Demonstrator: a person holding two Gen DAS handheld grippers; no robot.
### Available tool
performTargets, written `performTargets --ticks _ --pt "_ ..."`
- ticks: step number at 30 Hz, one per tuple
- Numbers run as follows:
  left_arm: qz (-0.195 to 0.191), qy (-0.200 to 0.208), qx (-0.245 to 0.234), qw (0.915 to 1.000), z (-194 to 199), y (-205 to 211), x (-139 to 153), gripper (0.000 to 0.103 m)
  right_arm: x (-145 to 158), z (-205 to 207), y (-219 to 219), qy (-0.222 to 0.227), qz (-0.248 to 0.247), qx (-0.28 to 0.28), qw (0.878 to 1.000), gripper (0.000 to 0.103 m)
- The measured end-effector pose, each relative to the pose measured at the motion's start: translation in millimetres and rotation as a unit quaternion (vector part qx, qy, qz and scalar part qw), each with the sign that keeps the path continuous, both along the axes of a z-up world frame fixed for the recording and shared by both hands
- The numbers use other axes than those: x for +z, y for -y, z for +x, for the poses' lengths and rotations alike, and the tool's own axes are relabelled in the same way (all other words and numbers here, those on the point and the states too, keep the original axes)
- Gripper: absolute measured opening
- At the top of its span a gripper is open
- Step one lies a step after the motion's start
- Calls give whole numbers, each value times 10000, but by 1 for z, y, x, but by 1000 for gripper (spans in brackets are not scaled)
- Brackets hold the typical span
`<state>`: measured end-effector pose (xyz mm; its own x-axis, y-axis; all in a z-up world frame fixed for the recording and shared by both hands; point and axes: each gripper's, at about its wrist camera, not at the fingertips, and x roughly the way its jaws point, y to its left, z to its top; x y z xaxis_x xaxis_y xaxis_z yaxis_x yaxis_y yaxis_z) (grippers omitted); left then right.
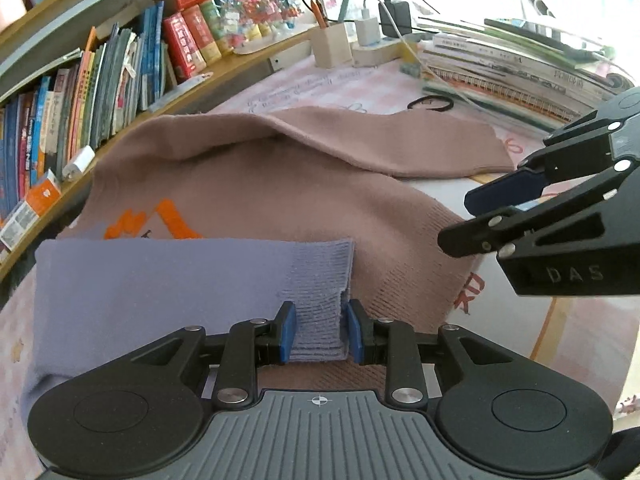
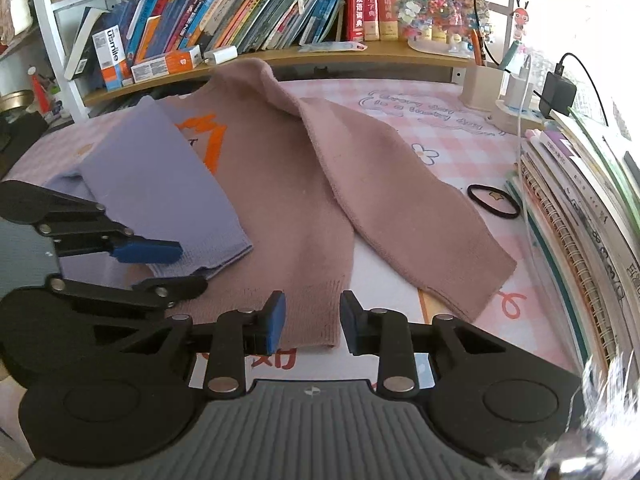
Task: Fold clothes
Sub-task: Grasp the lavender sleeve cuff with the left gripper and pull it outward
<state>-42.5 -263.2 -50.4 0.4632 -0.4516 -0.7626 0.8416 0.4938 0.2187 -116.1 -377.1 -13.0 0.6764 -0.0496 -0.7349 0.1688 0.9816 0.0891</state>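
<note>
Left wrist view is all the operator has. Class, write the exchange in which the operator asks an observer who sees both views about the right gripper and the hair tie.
Operator: What shows between the right gripper's jaws?
Observer: The right gripper has its jaws open, and the bottom hem of the brown sweater shows between them.
Operator: Is there anything on the black hair tie?
Observer: The hair tie carries a small star charm.
</note>
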Motion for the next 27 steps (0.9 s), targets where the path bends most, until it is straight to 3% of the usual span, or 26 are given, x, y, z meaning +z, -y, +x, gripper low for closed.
performTargets --ticks 6,8,9,14,17,20,27 --pt "-243 -96 220 9994 7 -8 -1 31 8 -1 -8 36 -106 -31 9999 28" --pt "-341 -154 329 9988 11 -14 0 18 8 -1 -11 25 -127 -94 9999 28" --pt "-415 -186 384 9982 14 -19 1 7 9 -1 -13 20 -136 -113 9998 28" --pt "-1003 -316 941 9900 42 -62 21 6 12 -1 -28 4 -134 -214 9997 28" --pt "-1418 -416 1502 9776 67 -103 39 6 13 4 -38 -23 -125 -244 9996 28" --pt "-1850 -371 2160 9580 94 -153 63 6 14 11 -52 -51 -120 -232 9996 28" --pt "-2154 271 3230 9212 143 -263 96 5 16 39 -94 -120 -76 -23 9999 28"
